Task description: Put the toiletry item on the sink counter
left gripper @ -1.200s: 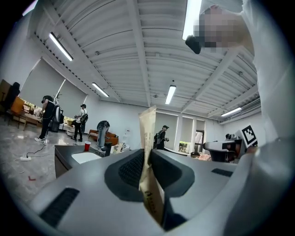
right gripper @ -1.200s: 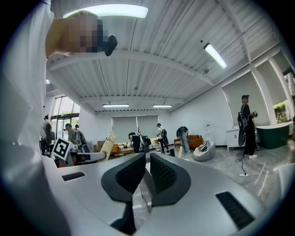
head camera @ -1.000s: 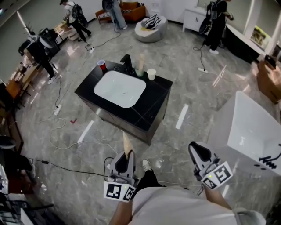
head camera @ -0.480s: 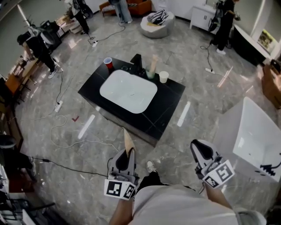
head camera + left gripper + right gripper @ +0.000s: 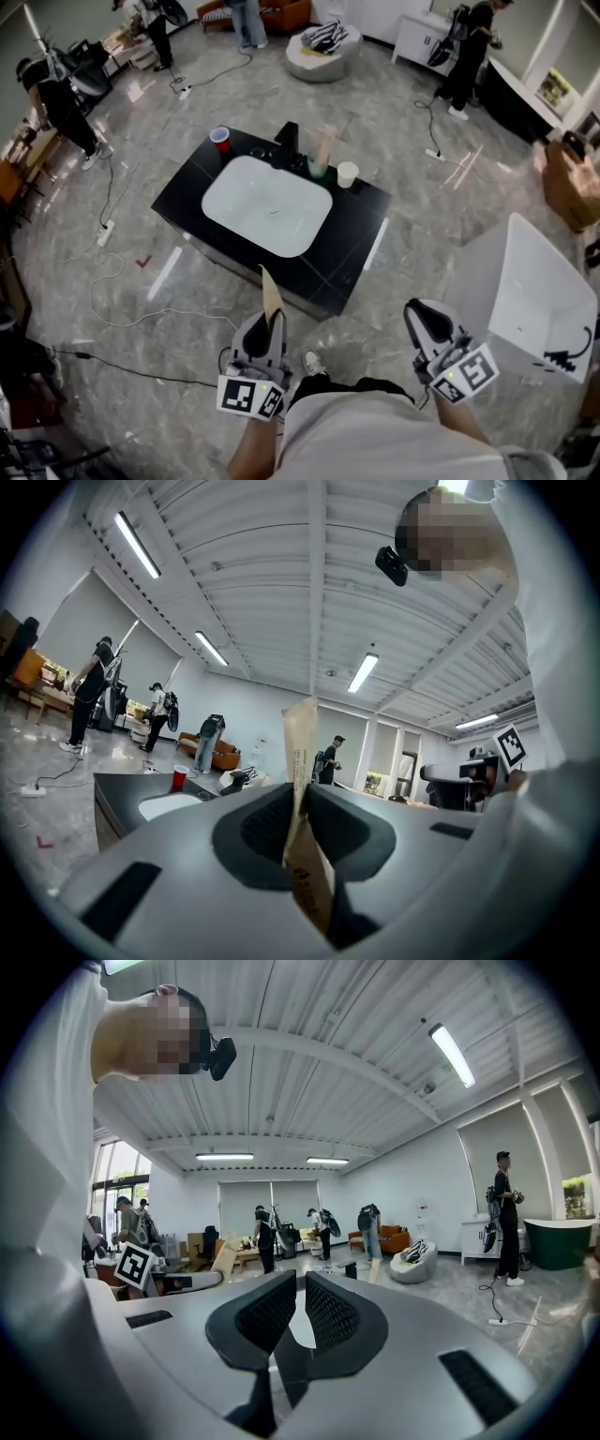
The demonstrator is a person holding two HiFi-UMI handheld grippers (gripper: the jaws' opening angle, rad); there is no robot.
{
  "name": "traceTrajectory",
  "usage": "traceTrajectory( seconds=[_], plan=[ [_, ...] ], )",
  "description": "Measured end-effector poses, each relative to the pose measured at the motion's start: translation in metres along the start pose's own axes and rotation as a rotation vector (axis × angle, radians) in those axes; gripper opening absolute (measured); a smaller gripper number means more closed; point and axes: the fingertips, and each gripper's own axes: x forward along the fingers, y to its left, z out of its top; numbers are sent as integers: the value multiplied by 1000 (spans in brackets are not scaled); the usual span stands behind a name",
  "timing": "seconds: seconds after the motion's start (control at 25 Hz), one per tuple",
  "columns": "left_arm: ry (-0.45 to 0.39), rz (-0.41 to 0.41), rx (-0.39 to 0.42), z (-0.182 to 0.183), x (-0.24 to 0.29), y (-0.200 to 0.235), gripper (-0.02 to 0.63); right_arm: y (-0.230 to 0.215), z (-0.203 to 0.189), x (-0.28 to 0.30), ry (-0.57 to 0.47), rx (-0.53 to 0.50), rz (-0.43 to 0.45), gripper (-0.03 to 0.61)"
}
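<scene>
My left gripper is shut on a flat tan toiletry packet that sticks up and forward from its jaws. In the left gripper view the packet stands upright between the pads of the left gripper. The black sink counter with its white basin stands ahead of me, a step beyond the packet's tip. My right gripper hangs at the lower right. Its jaws, seen in the right gripper view, stand a narrow slit apart with nothing between them.
On the counter's far edge stand a red cup, a dark faucet, a green cup holding a tan item, and a white cup. A white tub sits at the right. Cables run over the floor; people stand farther back.
The counter has drifted slightly closer and lower in the head view as I move toward it. Both grippers keep their pose, and the packet stays in the left jaws.
</scene>
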Motion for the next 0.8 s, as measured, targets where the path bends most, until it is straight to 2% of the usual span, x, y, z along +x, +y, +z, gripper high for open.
traceTrajectory(
  seconds=[0.48,0.68,0.8],
  plan=[
    [18,-67,-16,-2,35,-13,46,-24,6,-1,-5,11,-54,52],
    [32,-57,-2,-9,52,-23,46,-44,6,0,-30,30,-37,52],
    [22,-21,11,-3,63,-26,46,-61,11,5,-38,36,-11,52]
  ],
)
